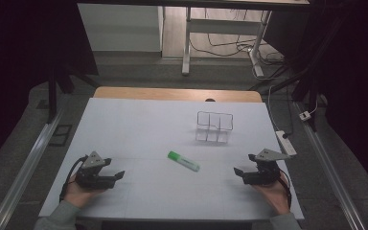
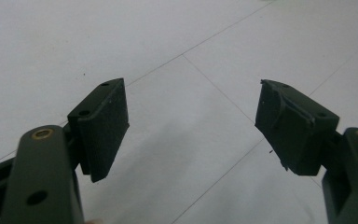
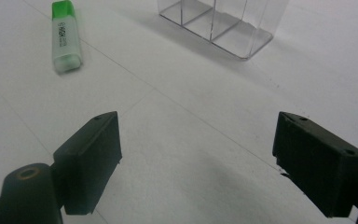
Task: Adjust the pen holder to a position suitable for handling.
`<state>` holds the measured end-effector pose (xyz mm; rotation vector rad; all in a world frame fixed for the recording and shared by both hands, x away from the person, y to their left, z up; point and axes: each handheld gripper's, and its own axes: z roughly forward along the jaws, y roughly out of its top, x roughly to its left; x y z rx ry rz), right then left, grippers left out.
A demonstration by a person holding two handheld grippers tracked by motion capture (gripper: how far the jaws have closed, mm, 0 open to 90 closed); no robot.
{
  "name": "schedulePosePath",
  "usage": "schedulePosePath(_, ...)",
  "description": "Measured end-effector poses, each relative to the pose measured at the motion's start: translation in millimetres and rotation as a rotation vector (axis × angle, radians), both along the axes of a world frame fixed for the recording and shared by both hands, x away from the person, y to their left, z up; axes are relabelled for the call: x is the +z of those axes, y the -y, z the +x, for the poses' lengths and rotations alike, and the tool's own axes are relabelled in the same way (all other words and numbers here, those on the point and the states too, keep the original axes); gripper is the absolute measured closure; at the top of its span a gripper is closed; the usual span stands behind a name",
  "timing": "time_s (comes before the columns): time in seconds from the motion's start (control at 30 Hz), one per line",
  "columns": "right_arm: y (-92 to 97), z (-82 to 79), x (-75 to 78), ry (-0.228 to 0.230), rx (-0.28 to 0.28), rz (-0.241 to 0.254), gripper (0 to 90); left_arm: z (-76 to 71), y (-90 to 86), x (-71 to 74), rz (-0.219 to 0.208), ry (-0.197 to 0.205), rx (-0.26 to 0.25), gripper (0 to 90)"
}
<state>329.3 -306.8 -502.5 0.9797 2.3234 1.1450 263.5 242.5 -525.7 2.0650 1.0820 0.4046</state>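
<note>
Green highlighter [image 1: 183, 161] is lying flat mid-table, near the clear divided organizer [image 1: 214, 127]. Left claw [image 1: 116, 167] and right claw [image 1: 243, 164] both sit wide open, empty, well apart from it. Looks like pre-grasp; next someone's gotta reach in and pinch it.

Table [image 1: 124, 124]: white sheet over a wood top, wood strip showing at far edge. On it: green highlighter [image 1: 183, 161] lying flat near centre; clear compartment organizer [image 1: 214, 127] standing farther back, right of centre, well apart.
</note>
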Motion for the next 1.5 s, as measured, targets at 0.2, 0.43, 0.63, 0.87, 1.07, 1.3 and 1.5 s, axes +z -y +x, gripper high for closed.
schedulePosePath(0.2,-1.3,-0.5,-0.4,0.003,-0.001,-0.003,15.6,0.4,-0.4,-0.3,-0.002,-0.003,0.003,25.4)
schedulePosePath(0.43,-3.0,0.0,-1.5,-0.005,0.001,-0.015,16.1,1.3,-1.3,-0.3,-0.004,-0.003,0.006,25.5)
schedulePosePath(0.63,-4.6,0.1,-1.0,-0.01,0.015,-0.033,17.4,1.7,-1.6,-0.5,-0.003,-0.005,0.008,25.5)
schedulePosePath(0.87,-8.2,2.0,-1.8,-0.027,0.027,-0.062,15.1,2.4,-2.1,-0.8,-0.004,-0.005,0.011,25.4)
schedulePosePath(1.07,-8.9,3.7,-0.8,-0.031,0.015,-0.062,15.6,3.9,-2.4,-1.0,-0.007,-0.007,0.009,25.4)
schedulePosePath(1.3,-12.2,6.9,-0.6,-0.039,0.018,-0.07,17.6,4.4,-2.3,-1.4,-0.007,-0.01,0.007,25.4)
schedulePosePath(1.5,-18.4,13.7,4.8,-0.035,-0.003,-0.074,22.9,4.7,-1.6,-1.9,-0.005,-0.012,0.006,25.4)
